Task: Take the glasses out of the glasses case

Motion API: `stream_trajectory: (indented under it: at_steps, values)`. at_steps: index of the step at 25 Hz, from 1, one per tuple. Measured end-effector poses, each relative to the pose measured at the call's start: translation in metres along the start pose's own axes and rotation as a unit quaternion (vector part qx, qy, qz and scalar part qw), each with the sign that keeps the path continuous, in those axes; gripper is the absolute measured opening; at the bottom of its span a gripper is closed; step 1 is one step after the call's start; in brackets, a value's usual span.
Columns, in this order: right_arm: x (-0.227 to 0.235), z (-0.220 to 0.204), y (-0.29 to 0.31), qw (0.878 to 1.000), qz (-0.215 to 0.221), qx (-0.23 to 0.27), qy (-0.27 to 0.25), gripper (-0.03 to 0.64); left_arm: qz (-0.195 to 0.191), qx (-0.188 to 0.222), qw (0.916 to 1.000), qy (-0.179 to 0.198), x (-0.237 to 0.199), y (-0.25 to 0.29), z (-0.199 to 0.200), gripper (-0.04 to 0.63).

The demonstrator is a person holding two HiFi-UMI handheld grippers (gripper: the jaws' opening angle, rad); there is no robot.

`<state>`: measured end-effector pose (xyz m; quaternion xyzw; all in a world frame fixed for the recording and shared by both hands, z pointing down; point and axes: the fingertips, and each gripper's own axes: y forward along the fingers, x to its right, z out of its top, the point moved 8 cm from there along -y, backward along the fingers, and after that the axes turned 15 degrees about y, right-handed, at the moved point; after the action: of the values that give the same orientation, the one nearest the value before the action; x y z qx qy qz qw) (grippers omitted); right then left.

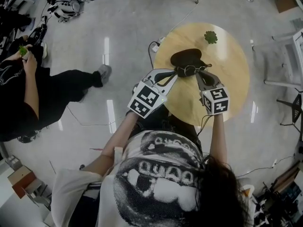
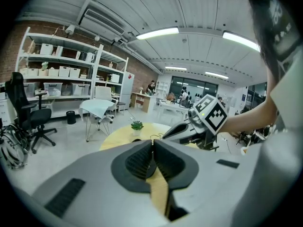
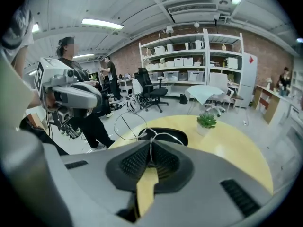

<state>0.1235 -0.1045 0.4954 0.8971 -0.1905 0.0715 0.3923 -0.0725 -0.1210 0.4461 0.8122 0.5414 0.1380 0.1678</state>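
The step in hand was the taking out itself, and it looked almost done. The glasses were already outside the glasses case, hanging just at its near edge, above the table. The right gripper had its jaws narrow, pinching a thin wire part of the frame. The left gripper, on the other side of the glasses from it, had its jaws together; I could not tell if they nipped anything. Next, I think, the glasses must be carried clear of the case and laid down softly. They were thin, round, wire-rimmed, easy to bend.
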Motion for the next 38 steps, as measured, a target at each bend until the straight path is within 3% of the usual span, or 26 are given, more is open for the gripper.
stream_trajectory:
  at_steps: [20, 28, 38]
  values:
    - [0.002, -0.022, -0.122, 0.992, -0.051, 0.110, 0.034, 0.012, -0.046, 0.003, 0.9980, 0.043, 0.069, 0.017, 0.022, 0.018]
    - [-0.002, -0.064, -0.165, 0.988, -0.055, 0.133, 0.061, 0.012, -0.043, -0.002, 0.9975, 0.055, 0.123, 0.007, 0.029, 0.018]
    - [-0.028, -0.113, -0.223, 0.984, -0.047, 0.156, 0.068, 0.012, -0.014, -0.002, 0.9985, 0.054, 0.189, -0.032, 0.025, 0.018]
